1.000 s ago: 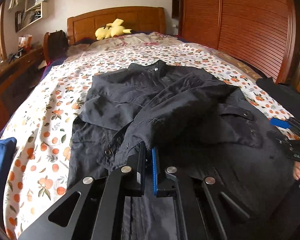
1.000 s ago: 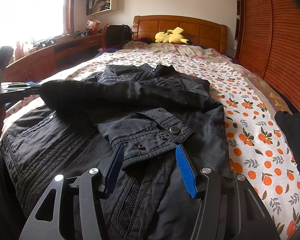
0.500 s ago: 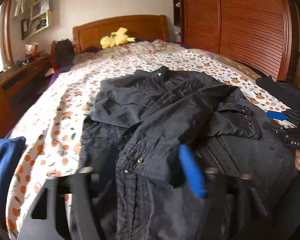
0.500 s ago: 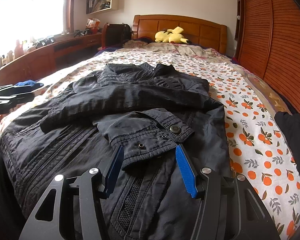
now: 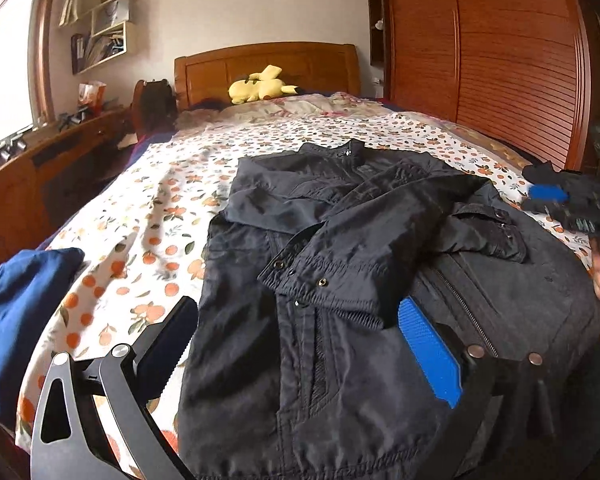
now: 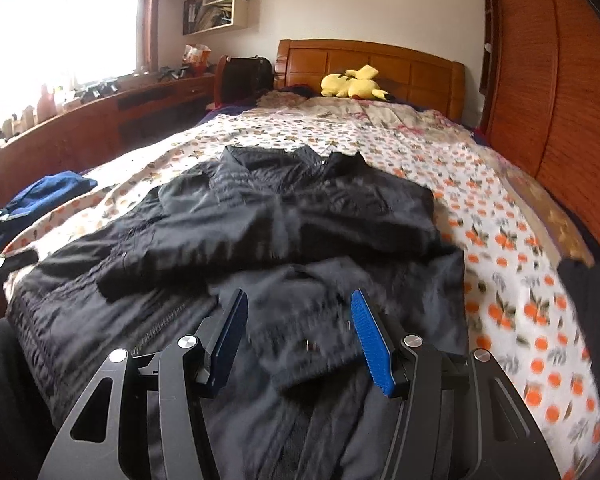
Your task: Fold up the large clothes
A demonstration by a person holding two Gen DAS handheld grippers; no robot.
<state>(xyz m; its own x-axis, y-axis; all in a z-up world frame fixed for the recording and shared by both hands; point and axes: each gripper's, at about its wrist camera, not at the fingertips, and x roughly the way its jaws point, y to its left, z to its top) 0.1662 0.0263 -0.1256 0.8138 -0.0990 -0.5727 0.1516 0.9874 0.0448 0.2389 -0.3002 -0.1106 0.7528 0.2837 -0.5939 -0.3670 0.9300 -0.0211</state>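
Note:
A black jacket [image 5: 340,280] lies flat on the bed, collar toward the headboard, both sleeves folded across its front. It also fills the right wrist view [image 6: 284,240]. My left gripper [image 5: 300,344] is open and empty, its fingers straddling the cuff [image 5: 320,284] of the left sleeve near the jacket's hem. My right gripper [image 6: 300,340] is open and empty, above the right sleeve's cuff [image 6: 300,332] at the hem. The right gripper also shows at the right edge of the left wrist view [image 5: 560,200].
The bed has an orange-print sheet [image 5: 148,232] and a wooden headboard [image 5: 268,64] with a yellow plush toy [image 5: 260,88]. A blue garment [image 5: 24,304] lies at the bed's left edge. A dark garment [image 6: 588,304] lies at the right. Wooden wardrobe [image 5: 500,60] on the right, desk [image 6: 100,120] on the left.
My left gripper was shut on the left sleeve's cuff; it laid the sleeve across the jacket, opened and let go. My right gripper stayed open and drew back slightly.

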